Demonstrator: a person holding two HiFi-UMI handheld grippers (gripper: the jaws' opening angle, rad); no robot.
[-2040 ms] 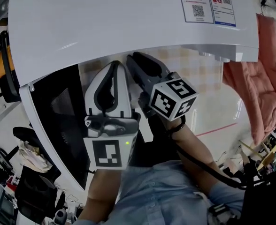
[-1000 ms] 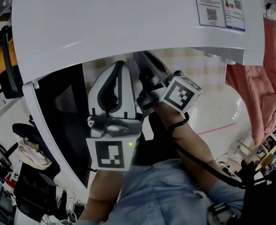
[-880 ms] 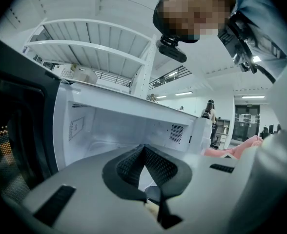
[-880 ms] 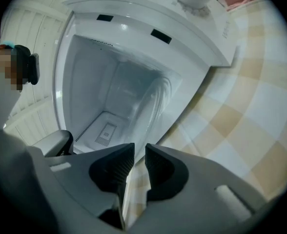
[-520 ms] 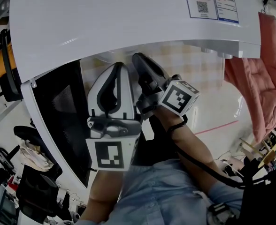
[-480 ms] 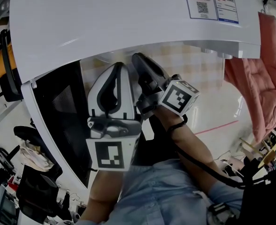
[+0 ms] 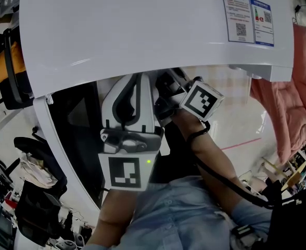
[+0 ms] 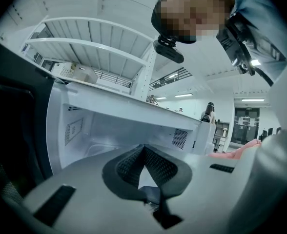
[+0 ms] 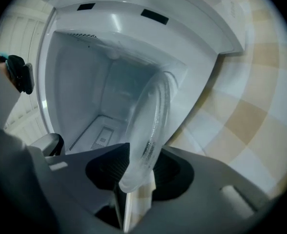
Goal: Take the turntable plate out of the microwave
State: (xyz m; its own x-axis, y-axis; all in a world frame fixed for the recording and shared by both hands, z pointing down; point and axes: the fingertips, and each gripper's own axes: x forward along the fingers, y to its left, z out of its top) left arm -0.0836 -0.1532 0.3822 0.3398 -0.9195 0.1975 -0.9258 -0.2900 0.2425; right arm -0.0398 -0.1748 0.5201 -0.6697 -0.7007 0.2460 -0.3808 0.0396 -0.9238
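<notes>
The white microwave oven [image 7: 142, 30] fills the top of the head view, and its dark-windowed door [image 7: 72, 129] hangs open at the left. Both grippers reach under its front edge.

In the right gripper view the clear glass turntable plate [image 9: 152, 113] shows edge-on. It runs from the lower centre up to the middle of the frame, in front of the open white cavity. Its near rim lies between the jaws of the right gripper [image 9: 139, 156]. Those jaws have just been opening and now stand spread on either side of the glass, with the pads not pinching it. The head view does not show the plate.

The left gripper [image 8: 142, 148] points into the cavity at the centre of its own view. Its jaws are pressed together at the tips with nothing between them.

A beige-and-white checked table [image 9: 251, 111] fills the right of the right gripper view.
</notes>
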